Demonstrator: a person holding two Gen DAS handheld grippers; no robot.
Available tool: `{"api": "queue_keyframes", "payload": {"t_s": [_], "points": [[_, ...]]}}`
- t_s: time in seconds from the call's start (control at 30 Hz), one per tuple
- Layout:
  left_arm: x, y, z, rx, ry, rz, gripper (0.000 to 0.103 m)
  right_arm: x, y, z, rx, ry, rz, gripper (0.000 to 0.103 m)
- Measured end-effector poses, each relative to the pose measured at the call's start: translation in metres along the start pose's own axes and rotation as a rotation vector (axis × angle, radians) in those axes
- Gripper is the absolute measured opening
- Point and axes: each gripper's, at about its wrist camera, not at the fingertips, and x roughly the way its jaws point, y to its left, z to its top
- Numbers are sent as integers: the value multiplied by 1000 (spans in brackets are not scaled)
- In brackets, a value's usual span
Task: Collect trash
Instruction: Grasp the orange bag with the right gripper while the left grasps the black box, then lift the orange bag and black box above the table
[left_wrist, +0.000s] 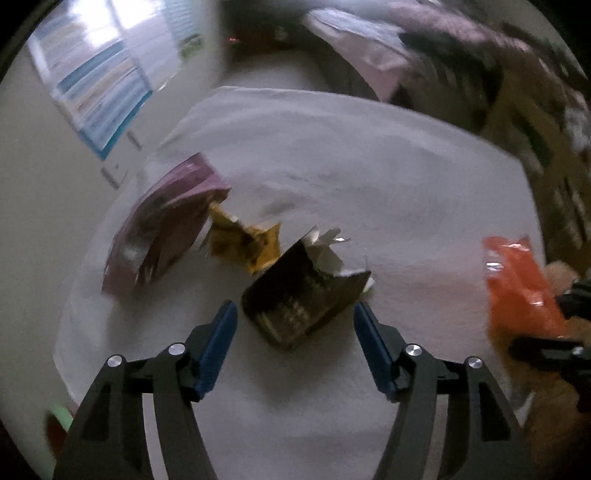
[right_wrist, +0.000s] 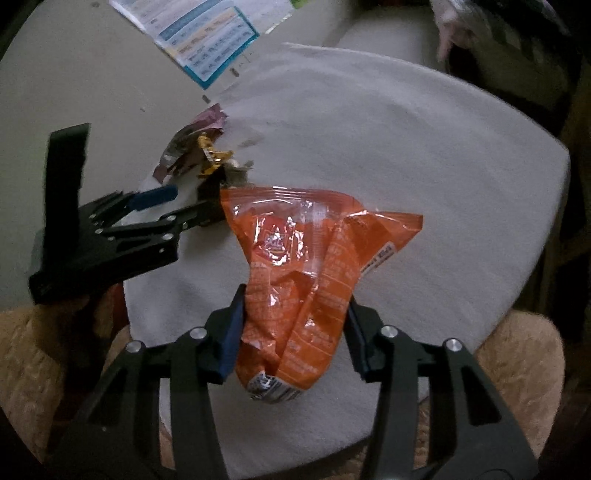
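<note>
On a white cloth-covered table (left_wrist: 369, 177) lie a dark brown wrapper (left_wrist: 299, 302), a yellow crumpled wrapper (left_wrist: 243, 240) and a purple foil bag (left_wrist: 166, 229). My left gripper (left_wrist: 295, 314) is open, its blue fingers on either side of the dark wrapper, just short of it. My right gripper (right_wrist: 293, 314) is shut on an orange snack bag (right_wrist: 306, 266) and holds it above the table (right_wrist: 424, 155). The orange bag also shows at the right edge of the left wrist view (left_wrist: 517, 288). The left gripper shows in the right wrist view (right_wrist: 177, 206), beside the wrapper pile (right_wrist: 199, 155).
A wall with a blue-edged poster (left_wrist: 99, 88) stands left of the table. A dark cluttered area (left_wrist: 461, 66) lies beyond the far edge. Beige fuzzy fabric (right_wrist: 517, 369) lies below the near table edge.
</note>
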Motion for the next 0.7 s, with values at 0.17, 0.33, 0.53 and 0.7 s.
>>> {"api": "queue_keyframes", "payload": {"t_s": [0.17, 0.33, 0.53, 0.7], "points": [[21, -3, 20, 24, 60, 2, 65, 6, -12, 1, 47, 18, 36, 48], [30, -12, 27, 58, 86, -7, 74, 9, -12, 0, 43, 27, 54, 48], [27, -17, 29, 36, 65, 4, 59, 7, -20, -2, 68, 23, 67, 48], [22, -26, 23, 61, 66, -3, 40, 8, -20, -3, 70, 26, 69, 48]]}}
